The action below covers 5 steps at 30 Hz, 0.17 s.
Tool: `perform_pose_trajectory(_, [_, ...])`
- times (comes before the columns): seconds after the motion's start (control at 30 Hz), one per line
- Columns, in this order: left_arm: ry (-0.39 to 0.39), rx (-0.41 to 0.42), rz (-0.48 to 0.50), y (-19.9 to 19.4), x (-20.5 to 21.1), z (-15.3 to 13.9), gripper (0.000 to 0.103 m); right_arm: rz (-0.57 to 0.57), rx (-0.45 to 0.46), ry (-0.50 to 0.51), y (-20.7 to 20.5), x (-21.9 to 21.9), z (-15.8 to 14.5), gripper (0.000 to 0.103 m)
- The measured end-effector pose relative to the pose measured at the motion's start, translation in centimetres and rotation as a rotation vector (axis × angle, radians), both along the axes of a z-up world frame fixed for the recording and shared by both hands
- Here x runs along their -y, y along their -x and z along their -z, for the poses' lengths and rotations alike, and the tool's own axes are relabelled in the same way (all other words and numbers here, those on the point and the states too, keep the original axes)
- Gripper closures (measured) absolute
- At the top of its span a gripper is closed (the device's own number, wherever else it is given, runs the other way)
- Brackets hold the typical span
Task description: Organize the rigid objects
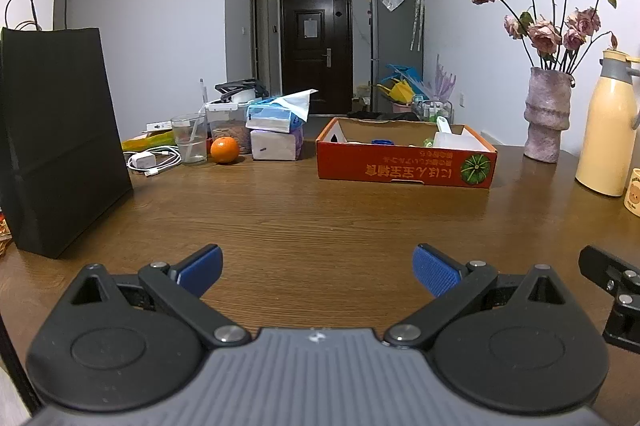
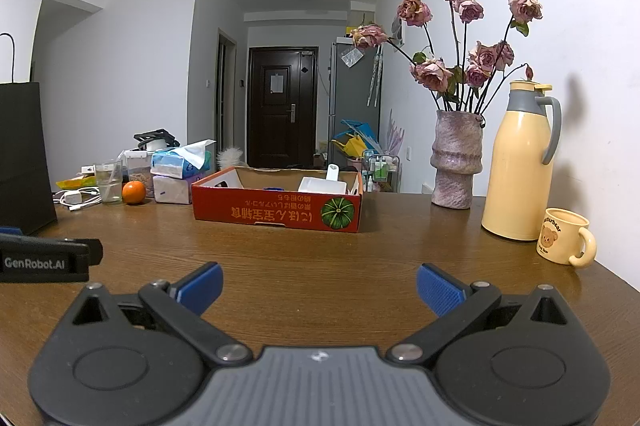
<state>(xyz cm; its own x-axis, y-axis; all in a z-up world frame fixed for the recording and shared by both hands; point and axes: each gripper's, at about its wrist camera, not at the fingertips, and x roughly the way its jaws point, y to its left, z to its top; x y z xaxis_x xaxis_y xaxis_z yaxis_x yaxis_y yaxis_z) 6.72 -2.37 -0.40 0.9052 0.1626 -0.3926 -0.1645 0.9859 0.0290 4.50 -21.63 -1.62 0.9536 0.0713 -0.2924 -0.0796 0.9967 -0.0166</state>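
Left tool (image 1: 318, 268): blue-padded fingers spread wide, nothing between them, low over bare wood.
Right tool (image 2: 319, 286): fingers likewise spread wide and holding nothing; it sits just beside the left one, whose black body shows at the left edge of the right wrist view.
Surface (image 1: 304, 226): brown wood grain, bare in front of both tools.
Red box (image 1: 404, 162): shallow cardboard tray with a pumpkin print on its front wall, straight ahead and well apart from both tools; its printed text reads upside down.
Box contents: a white scoop-like container (image 2: 324, 184) stands at the right side; something blue lies lower inside, too hidden to name.
Left of the box: tissue packs (image 1: 276, 134), an orange (image 1: 225, 150), a glass (image 1: 191, 142), a white charger with cable (image 1: 150, 160), and a black paper bag (image 1: 56, 142) nearest the left tool.
Right of the box: a vase of dried roses (image 2: 456, 162), a yellow thermos jug (image 2: 518, 166), and a bear-print mug (image 2: 564, 236).
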Motion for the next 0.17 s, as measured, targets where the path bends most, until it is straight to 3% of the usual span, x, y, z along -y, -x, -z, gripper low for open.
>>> perform_pose_trajectory(0.17, [0.000,-0.001,0.010,0.05,0.01,0.06,0.000,0.000,0.000,0.001,-0.02,0.00,0.02,0.000])
